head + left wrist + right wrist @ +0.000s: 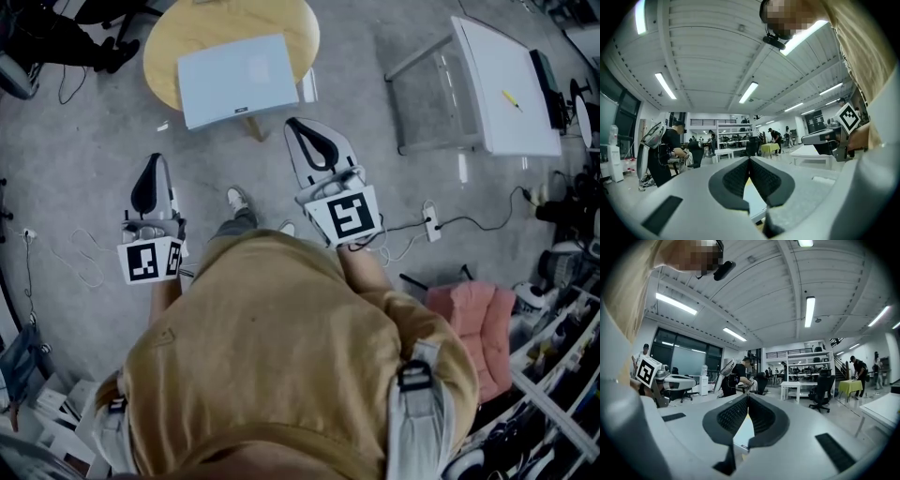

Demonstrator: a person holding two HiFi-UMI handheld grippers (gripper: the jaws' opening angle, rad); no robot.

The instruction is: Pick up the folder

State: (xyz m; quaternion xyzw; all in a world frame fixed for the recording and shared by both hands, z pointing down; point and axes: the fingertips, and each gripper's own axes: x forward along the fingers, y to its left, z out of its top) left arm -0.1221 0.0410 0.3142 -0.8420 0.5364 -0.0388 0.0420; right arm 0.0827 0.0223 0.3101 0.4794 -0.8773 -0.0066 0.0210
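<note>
The folder (239, 80), pale blue-grey and flat, lies on a round yellow table (178, 37) ahead of me. My left gripper (155, 159) hangs short of the table and to the folder's lower left, jaws shut and empty. The right gripper (292, 123) is level with the table's near edge, just right of the folder's near corner, also shut on nothing. In the left gripper view the jaws (749, 159) meet at their tips, with a strip of the folder (753, 199) below them. In the right gripper view the shut jaws (748, 396) sit over the folder's pale edge (743, 434).
A white table (506, 84) with a yellow pen stands at the right. Cables and a power strip (431, 223) trail over the grey floor. A pink cushioned seat (473, 328) and cluttered shelves are at the lower right. My shoe (238, 200) is between the grippers.
</note>
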